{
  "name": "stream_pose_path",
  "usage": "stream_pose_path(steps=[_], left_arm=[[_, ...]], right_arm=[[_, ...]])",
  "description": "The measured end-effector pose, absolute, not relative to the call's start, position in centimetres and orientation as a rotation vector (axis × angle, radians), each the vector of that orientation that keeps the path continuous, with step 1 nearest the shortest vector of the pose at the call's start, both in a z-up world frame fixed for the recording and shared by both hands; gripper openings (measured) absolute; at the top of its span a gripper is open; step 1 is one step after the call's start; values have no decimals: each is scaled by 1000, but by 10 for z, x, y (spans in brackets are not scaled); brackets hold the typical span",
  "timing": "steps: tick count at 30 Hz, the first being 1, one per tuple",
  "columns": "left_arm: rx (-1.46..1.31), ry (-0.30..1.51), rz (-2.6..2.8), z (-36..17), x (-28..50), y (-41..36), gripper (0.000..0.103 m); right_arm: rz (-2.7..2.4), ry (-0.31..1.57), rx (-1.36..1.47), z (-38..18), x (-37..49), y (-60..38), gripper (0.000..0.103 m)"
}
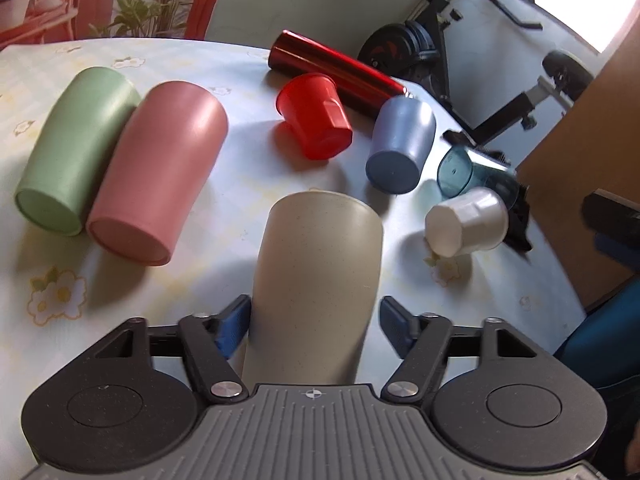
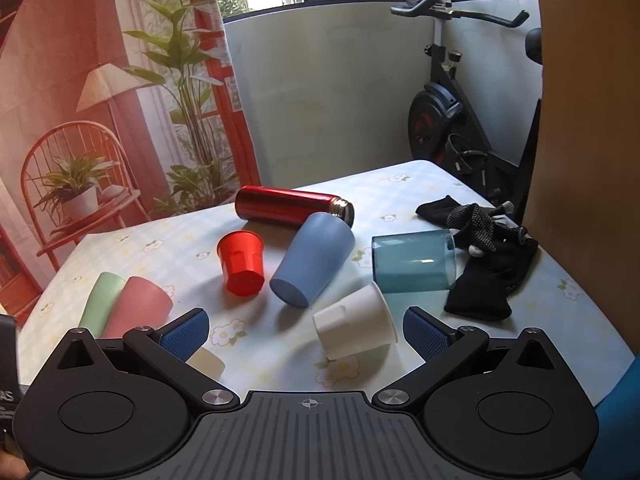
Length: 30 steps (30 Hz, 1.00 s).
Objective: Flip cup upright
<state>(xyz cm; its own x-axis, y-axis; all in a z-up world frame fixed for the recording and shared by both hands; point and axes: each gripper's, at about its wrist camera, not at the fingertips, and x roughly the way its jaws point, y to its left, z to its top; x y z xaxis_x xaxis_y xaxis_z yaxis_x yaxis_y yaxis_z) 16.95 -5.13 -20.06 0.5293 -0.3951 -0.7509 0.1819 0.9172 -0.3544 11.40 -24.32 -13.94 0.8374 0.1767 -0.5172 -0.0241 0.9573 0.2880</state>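
A beige cup (image 1: pixel 316 288) lies on its side on the table between the fingers of my left gripper (image 1: pixel 314 326). The left pad touches its wall and the right pad stands a little off it, so the jaws are open around it. In the right wrist view only a bit of the beige cup (image 2: pixel 206 362) shows behind the left finger. My right gripper (image 2: pixel 306 334) is open and empty, held above the table just in front of a white cup (image 2: pixel 354 326) lying on its side.
Lying on the floral tablecloth (image 2: pixel 400 188) are a green cup (image 1: pixel 74 148), a pink cup (image 1: pixel 158 168), a red cup (image 1: pixel 316 116), a blue cup (image 1: pixel 402 144), a clear teal cup (image 2: pixel 414 260), a red flask (image 2: pixel 292 205) and black gloves (image 2: pixel 486 264). An exercise bike (image 2: pixel 452 120) stands behind the table.
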Motion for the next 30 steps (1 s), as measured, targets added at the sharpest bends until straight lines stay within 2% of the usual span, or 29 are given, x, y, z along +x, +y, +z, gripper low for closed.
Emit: stream_pose_path(steps=[1, 7, 13, 22, 29, 30], left_arm=[[-253, 953, -347, -196, 167, -49, 81], [-279, 816, -280, -159, 140, -18, 81], [-184, 692, -134, -128, 119, 17, 81], [-175, 617, 76, -115, 105, 78, 81], [-259, 603, 110, -115, 102, 109, 81], [-260, 603, 107, -117, 101, 110, 81]], right_arm=[[114, 571, 283, -139, 114, -243, 103], [159, 574, 298, -139, 115, -233, 103], [246, 608, 284, -145, 126, -212, 102], [383, 712, 290, -170, 158, -166, 102], [407, 838, 349, -193, 188, -135, 97], [405, 858, 356, -195, 192, -132, 93]])
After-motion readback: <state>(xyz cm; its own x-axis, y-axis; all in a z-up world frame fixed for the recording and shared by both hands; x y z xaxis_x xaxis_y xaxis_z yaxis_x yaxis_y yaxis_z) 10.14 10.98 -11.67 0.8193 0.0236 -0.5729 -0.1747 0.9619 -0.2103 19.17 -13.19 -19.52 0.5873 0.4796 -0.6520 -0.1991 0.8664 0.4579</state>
